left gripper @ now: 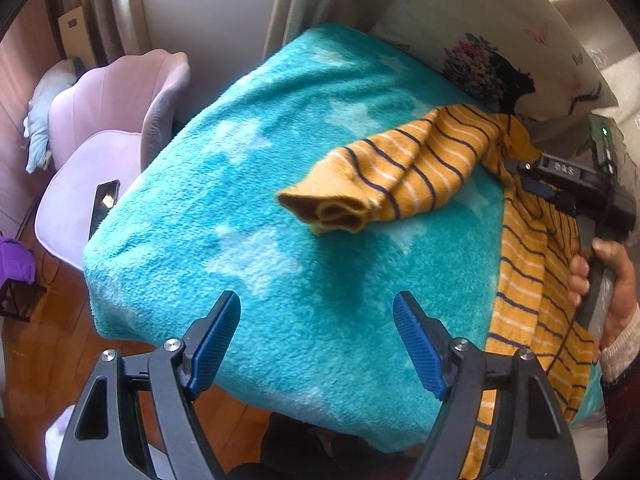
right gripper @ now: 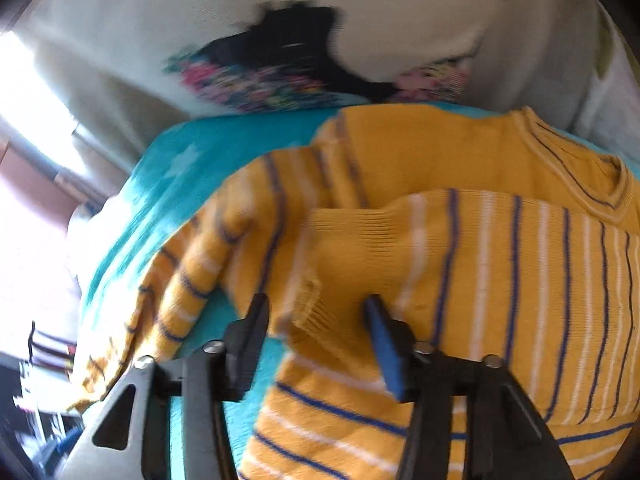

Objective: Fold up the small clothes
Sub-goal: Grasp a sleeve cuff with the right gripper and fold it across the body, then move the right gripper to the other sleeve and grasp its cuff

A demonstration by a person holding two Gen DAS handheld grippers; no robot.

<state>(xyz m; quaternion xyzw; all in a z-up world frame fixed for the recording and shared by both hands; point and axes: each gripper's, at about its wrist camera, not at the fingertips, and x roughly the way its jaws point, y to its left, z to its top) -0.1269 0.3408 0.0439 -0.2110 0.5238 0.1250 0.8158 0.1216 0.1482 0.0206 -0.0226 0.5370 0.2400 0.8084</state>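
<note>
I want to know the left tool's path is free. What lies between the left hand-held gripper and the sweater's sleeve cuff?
Only bare teal star blanket lies between the left hand-held gripper and the sleeve cuff, as the left wrist view shows.

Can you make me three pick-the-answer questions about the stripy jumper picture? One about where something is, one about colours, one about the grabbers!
1. Where does the striped sweater lie?
A. on the teal blanket
B. on the pink chair
C. on the floor

2. What colour is the sweater's main knit?
A. red
B. mustard yellow
C. green

3. How is the left gripper?
A. shut on a sleeve
B. shut on the blanket
C. open, holding nothing

Answers: 1 A, the blanket shows all around it. 2 B, yellow with dark blue and white stripes. 3 C, its blue pads stand apart over bare blanket.
</note>
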